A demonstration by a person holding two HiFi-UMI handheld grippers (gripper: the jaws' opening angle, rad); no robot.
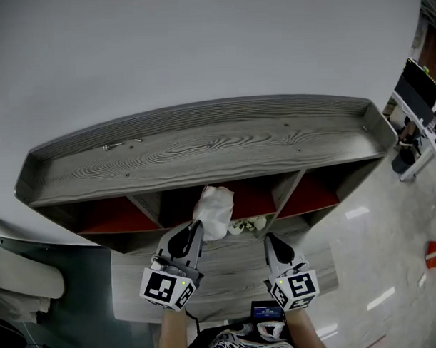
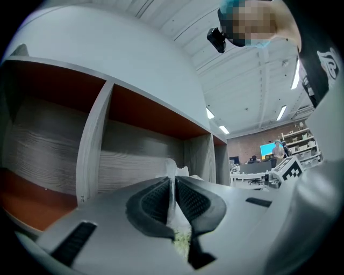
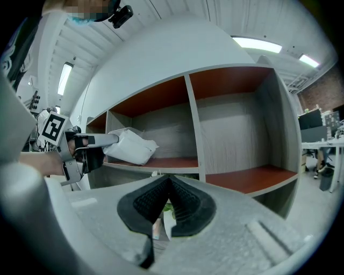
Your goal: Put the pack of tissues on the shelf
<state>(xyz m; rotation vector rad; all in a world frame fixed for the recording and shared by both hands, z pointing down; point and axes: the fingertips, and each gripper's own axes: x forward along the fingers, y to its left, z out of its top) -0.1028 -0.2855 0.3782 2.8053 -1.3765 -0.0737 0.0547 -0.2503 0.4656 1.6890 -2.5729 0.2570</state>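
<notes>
With my left gripper (image 1: 194, 229) clenched on the pack of tissues (image 1: 215, 209) and my right gripper (image 1: 272, 240) shut empty, I judged a level push into the shelf (image 1: 203, 152) ahead best.

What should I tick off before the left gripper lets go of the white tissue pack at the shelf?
1. Left gripper shut on the white plastic pack of tissues, pinching its edge: ok.
2. Pack at the opening of a compartment of the grey wood-grain shelf unit: ok.
3. Pack resting on that compartment's red board: cannot tell.
4. Red board beside the pack bare: ok.
5. Right gripper shut, empty, apart from the pack: ok.
</notes>
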